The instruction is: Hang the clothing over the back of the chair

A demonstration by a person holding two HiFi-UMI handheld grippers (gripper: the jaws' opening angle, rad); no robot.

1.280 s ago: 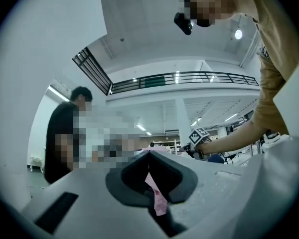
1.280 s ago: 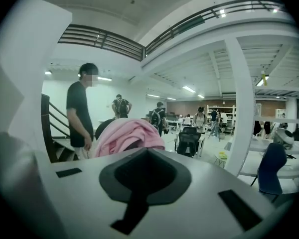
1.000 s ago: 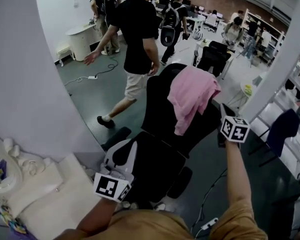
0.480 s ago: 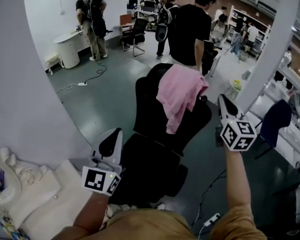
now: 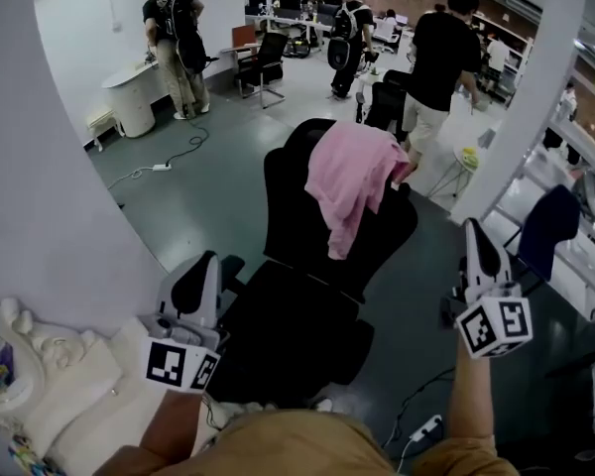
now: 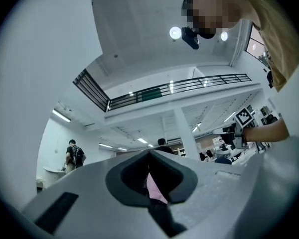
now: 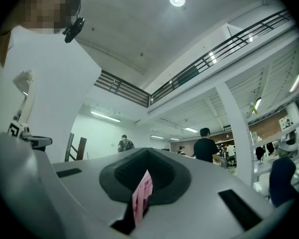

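A pink garment (image 5: 352,172) lies draped over the top of the black chair's backrest (image 5: 288,206), one end trailing down the front. My left gripper (image 5: 200,263) is shut and holds nothing, low at the chair's left beside the seat (image 5: 297,325). My right gripper (image 5: 473,228) is shut too, empty, well off to the chair's right and apart from the cloth. In the left gripper view the jaws (image 6: 149,156) meet, with a sliver of pink garment (image 6: 153,189) showing beyond them. The right gripper view shows the same: closed jaws (image 7: 147,152), pink garment (image 7: 140,195) behind.
A curved white wall (image 5: 40,167) stands at the left, a white pillar (image 5: 516,117) at the right. White furniture (image 5: 79,385) sits at lower left. Several people walk behind the chair. A blue chair (image 5: 550,228) and a floor power strip (image 5: 428,427) are at the right.
My right gripper has drawn back from the garment, down and to the right. The left gripper rose slightly. A person in black walked from left to right behind the chair.
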